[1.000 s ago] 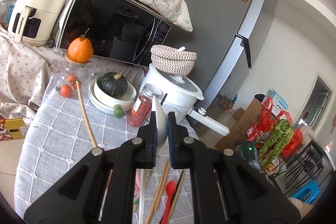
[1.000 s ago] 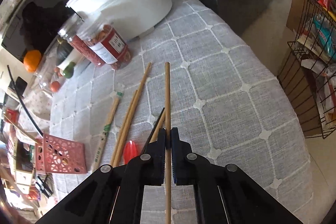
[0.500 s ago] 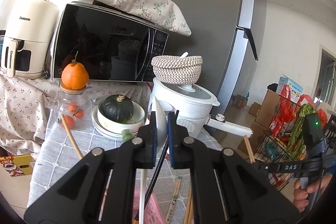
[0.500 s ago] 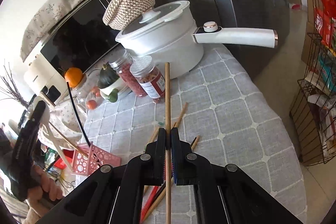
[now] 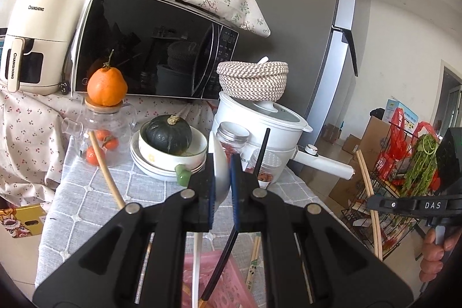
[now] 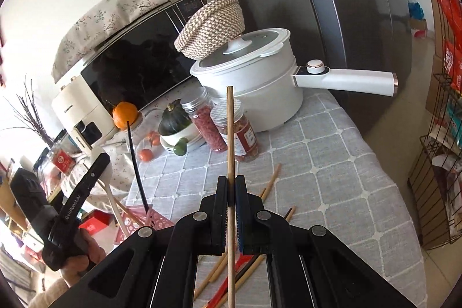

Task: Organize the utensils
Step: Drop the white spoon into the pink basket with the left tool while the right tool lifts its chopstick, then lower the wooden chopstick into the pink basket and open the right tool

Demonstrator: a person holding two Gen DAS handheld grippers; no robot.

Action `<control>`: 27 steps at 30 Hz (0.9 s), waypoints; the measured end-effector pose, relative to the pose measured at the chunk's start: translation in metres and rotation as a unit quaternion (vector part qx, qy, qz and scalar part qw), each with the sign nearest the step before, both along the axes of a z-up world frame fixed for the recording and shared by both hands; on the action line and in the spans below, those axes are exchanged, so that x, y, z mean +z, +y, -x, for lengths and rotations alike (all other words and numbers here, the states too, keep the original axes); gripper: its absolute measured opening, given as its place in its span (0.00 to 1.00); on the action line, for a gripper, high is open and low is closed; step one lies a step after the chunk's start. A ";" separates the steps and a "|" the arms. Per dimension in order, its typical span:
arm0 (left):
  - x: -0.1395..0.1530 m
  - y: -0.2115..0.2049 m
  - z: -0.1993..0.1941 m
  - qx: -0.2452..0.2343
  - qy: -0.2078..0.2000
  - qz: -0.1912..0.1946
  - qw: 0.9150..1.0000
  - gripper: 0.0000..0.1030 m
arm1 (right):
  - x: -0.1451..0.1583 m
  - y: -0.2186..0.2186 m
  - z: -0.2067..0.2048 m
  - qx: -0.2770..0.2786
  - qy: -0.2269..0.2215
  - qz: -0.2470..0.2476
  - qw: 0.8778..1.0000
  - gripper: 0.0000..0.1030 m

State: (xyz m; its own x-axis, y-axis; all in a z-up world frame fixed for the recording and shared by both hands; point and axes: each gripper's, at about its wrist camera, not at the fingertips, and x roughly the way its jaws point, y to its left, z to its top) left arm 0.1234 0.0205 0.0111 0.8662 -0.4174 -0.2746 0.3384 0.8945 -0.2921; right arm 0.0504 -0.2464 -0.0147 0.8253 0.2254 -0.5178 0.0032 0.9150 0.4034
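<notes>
Grey steel of a tall two-door refrigerator [image 5: 288,33] at the back, with a black glass-fronted microwave oven [image 5: 150,48] just beside it under a flowered cloth. Below both, a pale grey quilted tablecloth [image 6: 317,163] spread over the table. On the far part of that cloth, a white lidded electric pot with a long straight handle [image 6: 260,82], and a brown-and-cream woven rope bowl [image 6: 210,31] resting tilted on its lid. Near the table's left edge, a pink perforated plastic basket [image 6: 157,218], with a thin black chopstick [image 6: 135,166] standing slanted in it. Held up over that basket, the left gripper [image 5: 222,163], jaws clamped on the bowl of a white ceramic soup spoon [image 5: 220,178]; spoon handle hanging down towards the basket, lower end hidden behind the fingers in the left wrist view, so contact with the basket impossible to judge. Raised above the middle of the cloth and well apart from the basket, the right gripper [image 6: 231,184], jaws pinched tight on a long light bamboo chopstick [image 6: 230,134] held upright, top end showing in front of two clear screw-lid jars of red dried fruit [image 6: 242,134]. Under and just beyond the right gripper, several loose wooden chopsticks [image 6: 270,186] lying flat on the cloth.
</notes>
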 end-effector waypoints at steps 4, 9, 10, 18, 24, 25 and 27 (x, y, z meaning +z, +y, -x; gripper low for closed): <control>-0.002 0.002 0.001 0.001 0.013 0.000 1.000 0.10 | 0.004 0.008 0.003 0.006 -0.020 0.003 1.000 0.04; 0.007 0.006 0.010 0.007 0.042 -0.013 0.999 0.18 | 0.014 0.016 0.012 0.005 -0.051 0.007 0.999 0.04; 0.010 0.006 0.013 0.010 0.047 -0.021 0.999 0.23 | 0.016 0.018 0.013 0.006 -0.056 0.008 0.998 0.04; 0.020 0.015 0.046 0.066 0.168 -0.095 0.979 0.51 | 0.032 0.039 0.019 -0.005 -0.102 -0.002 0.995 0.05; -0.001 0.030 0.069 0.108 0.249 -0.159 0.949 0.75 | 0.042 0.073 0.004 0.009 -0.131 0.003 0.991 0.05; -0.006 0.033 0.070 0.109 0.259 -0.159 0.946 0.76 | 0.043 0.079 0.001 0.015 -0.137 0.004 0.991 0.05; -0.016 0.041 0.070 0.103 0.276 -0.152 0.944 0.76 | 0.046 0.093 -0.005 0.030 -0.150 0.006 0.988 0.05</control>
State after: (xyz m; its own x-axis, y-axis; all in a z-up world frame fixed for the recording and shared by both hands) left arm 0.0534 0.0612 -0.0050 0.6106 -0.0856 -0.7873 0.0193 0.9955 -0.0932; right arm 0.0554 -0.1535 0.0311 0.9274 0.2737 -0.2550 -0.1687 0.9144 0.3680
